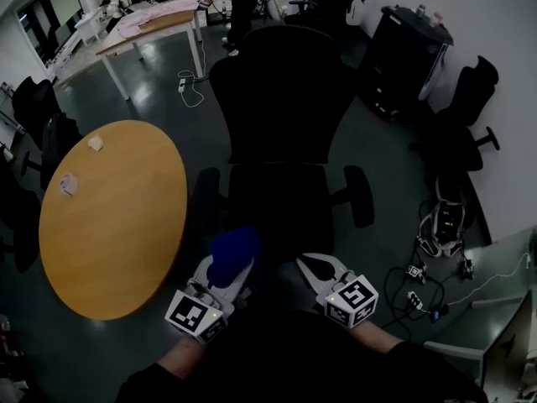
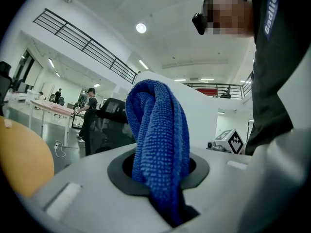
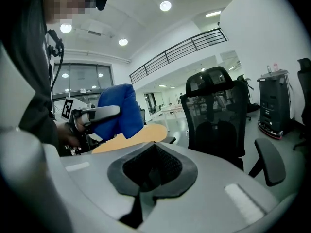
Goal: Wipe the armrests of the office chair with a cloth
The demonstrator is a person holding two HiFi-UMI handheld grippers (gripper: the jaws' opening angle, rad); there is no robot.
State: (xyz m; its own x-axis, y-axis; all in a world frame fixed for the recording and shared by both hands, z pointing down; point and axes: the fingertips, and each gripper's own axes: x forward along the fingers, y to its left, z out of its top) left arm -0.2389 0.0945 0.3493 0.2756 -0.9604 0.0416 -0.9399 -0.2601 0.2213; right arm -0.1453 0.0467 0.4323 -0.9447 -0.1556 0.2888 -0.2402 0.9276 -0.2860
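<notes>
A black office chair point(image 1: 281, 124) stands in front of me, its back to the far side. Its left armrest point(image 1: 205, 196) and right armrest point(image 1: 359, 196) flank the seat. My left gripper point(image 1: 225, 274) is shut on a bunched blue cloth point(image 1: 234, 253), held just short of the seat's front edge and near the left armrest. In the left gripper view the cloth point(image 2: 158, 130) stands up out of the gripper point(image 2: 160, 171). My right gripper point(image 1: 319, 269) is shut on nothing, in front of the seat. The right gripper view shows that gripper point(image 3: 153, 171), the chair point(image 3: 214, 115) and the cloth point(image 3: 119, 110).
A round wooden table point(image 1: 113, 217) stands close on the left with two small white items point(image 1: 69, 184). Cables and small devices point(image 1: 440, 229) lie on the floor at right. A black cabinet point(image 1: 407, 57) and another chair point(image 1: 466, 133) stand behind right. A long desk point(image 1: 151, 23) is far back.
</notes>
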